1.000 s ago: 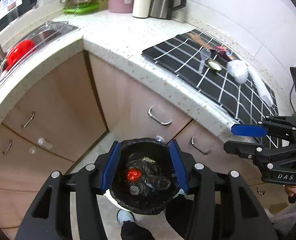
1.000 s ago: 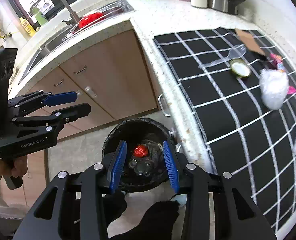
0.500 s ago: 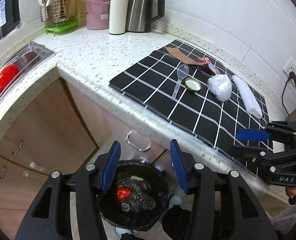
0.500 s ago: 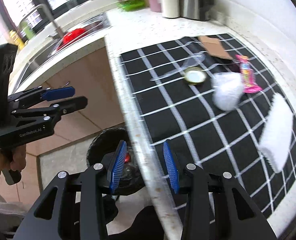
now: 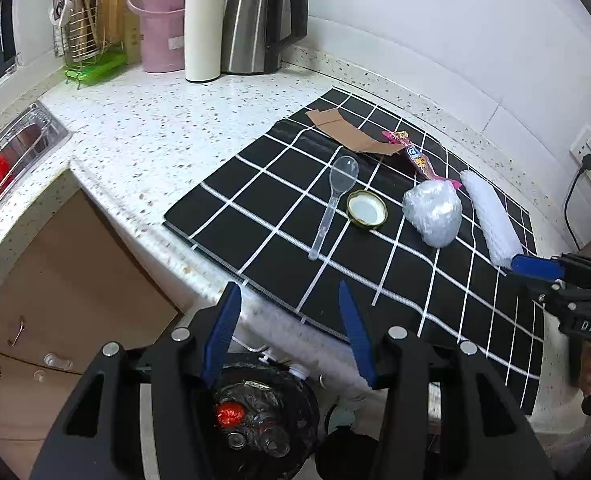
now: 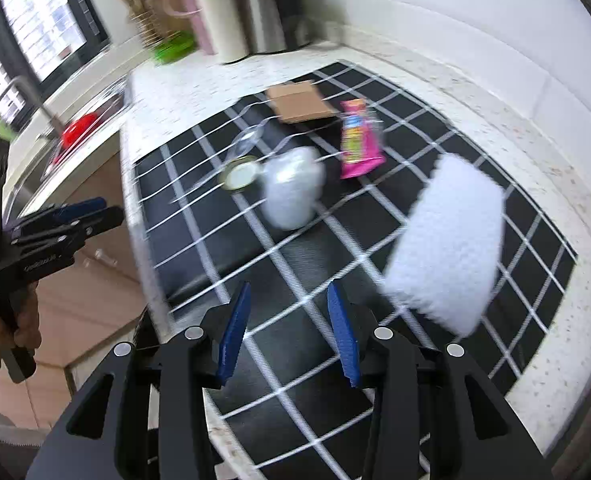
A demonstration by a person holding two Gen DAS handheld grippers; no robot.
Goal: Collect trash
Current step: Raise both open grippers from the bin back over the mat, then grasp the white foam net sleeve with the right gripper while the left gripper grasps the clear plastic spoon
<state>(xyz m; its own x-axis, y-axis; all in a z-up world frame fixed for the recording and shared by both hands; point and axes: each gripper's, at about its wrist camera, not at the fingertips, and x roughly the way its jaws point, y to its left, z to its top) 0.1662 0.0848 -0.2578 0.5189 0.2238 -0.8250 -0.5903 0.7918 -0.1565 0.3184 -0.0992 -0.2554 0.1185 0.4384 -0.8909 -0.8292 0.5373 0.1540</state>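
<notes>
Starting at the far left of the left wrist view, a sink [image 5: 13, 148] with something red in it sits in the speckled counter [image 5: 167, 128], and a utensil rack [image 5: 85, 36], a pink jug [image 5: 161, 20], a white flask [image 5: 202, 20] and a steel kettle [image 5: 261, 16] stand along the far wall. Low in the near foreground, the left claw [image 5: 289, 334] is released, its blue pads apart with nothing between them, hanging over the counter's edge; below it on the floor stands the black-lined trash bin [image 5: 263, 412], already holding a red wrapper and bottles. To the right, a black checked mat [image 5: 275, 216] carries the trash: a clear plastic spoon [image 5: 333, 200], touching or just beside it a round jar lid [image 5: 366, 209], a piece of brown cardboard [image 5: 347, 132] farther back, a pink snack wrapper [image 5: 417, 160], a crumpled clear plastic ball [image 5: 433, 212] and a white foam sleeve [image 5: 491, 220]. At the right edge the right claw [image 5: 535, 274] reaches in near that sleeve's near end. In the blurred right wrist view its pads stand apart and empty over the mat, with the foam sleeve [image 6: 447, 240] just to its right and the plastic ball [image 6: 291, 188] farther off.
</notes>
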